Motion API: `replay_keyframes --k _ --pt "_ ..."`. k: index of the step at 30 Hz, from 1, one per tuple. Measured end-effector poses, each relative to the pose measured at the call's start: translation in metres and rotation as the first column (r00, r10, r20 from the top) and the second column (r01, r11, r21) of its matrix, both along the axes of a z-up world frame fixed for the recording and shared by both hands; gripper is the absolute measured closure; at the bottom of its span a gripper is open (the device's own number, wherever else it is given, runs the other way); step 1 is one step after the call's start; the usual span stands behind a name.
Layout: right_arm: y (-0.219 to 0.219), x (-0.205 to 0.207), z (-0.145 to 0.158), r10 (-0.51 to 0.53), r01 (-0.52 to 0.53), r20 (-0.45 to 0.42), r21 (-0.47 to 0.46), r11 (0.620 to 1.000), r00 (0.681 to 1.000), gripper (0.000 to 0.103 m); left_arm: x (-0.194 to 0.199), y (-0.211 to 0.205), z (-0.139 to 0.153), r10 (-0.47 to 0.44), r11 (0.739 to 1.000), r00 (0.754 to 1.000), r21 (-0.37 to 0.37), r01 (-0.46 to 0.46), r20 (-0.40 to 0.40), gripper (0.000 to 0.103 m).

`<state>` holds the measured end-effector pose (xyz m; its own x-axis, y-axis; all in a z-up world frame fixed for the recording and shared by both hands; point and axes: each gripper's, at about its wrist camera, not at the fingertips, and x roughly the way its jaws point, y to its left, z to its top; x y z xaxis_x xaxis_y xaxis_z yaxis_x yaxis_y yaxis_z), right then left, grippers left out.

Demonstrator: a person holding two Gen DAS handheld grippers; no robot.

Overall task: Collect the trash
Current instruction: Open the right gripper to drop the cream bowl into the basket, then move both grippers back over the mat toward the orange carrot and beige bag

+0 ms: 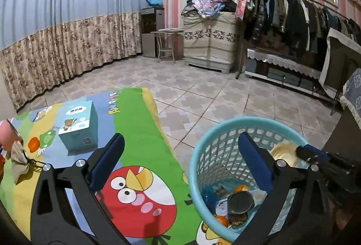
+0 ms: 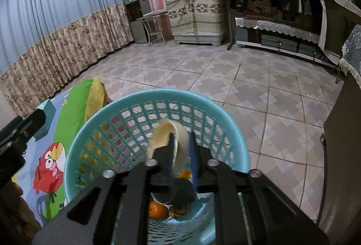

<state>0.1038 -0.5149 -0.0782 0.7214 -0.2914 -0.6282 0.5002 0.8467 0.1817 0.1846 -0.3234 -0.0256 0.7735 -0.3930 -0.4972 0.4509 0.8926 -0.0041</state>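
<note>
The right gripper (image 2: 181, 145) pinches a light, flimsy paper cupcake liner (image 2: 167, 132) by its rim at twelve o'clock over the teal basket (image 2: 158, 96), while the left gripper (image 1: 180, 150) hangs spread.

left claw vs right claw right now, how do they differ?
The left claw stands wide open and empty; the right claw is shut on a pale tape roll.

The left claw straddles the edge between the cartoon mat and the teal basket; the right claw is over the basket's mouth.

Both have blue pads on black arms.
</note>
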Motion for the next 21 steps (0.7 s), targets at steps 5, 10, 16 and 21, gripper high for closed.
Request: replay_keyframes --k 5,10,16,21 --pt "0.006 0.005 -0.003 0.002 -0.002 -0.001 -0.008 1.000 1.000 0.028 0.003 0.009 0.002 0.016 1.000 1.000 -0.019 -0.016 -0.008 0.006" --pt "0.008 0.002 0.000 -0.018 0.019 0.010 -0.031 0.999 1.000 0.014 0.004 0.013 0.003 0.016 1.000 1.000 -0.022 -0.016 -0.007 0.006" --pt "0.016 0.002 0.002 -0.015 0.015 0.021 -0.041 0.999 1.000 0.010 0.002 0.015 0.005 0.019 1.000 1.000 -0.016 -0.019 -0.001 0.006" --pt "0.024 0.000 0.007 -0.004 0.005 0.045 -0.035 0.999 0.999 0.009 -0.001 0.017 0.008 0.028 1.000 1.000 -0.006 -0.028 0.010 0.006"
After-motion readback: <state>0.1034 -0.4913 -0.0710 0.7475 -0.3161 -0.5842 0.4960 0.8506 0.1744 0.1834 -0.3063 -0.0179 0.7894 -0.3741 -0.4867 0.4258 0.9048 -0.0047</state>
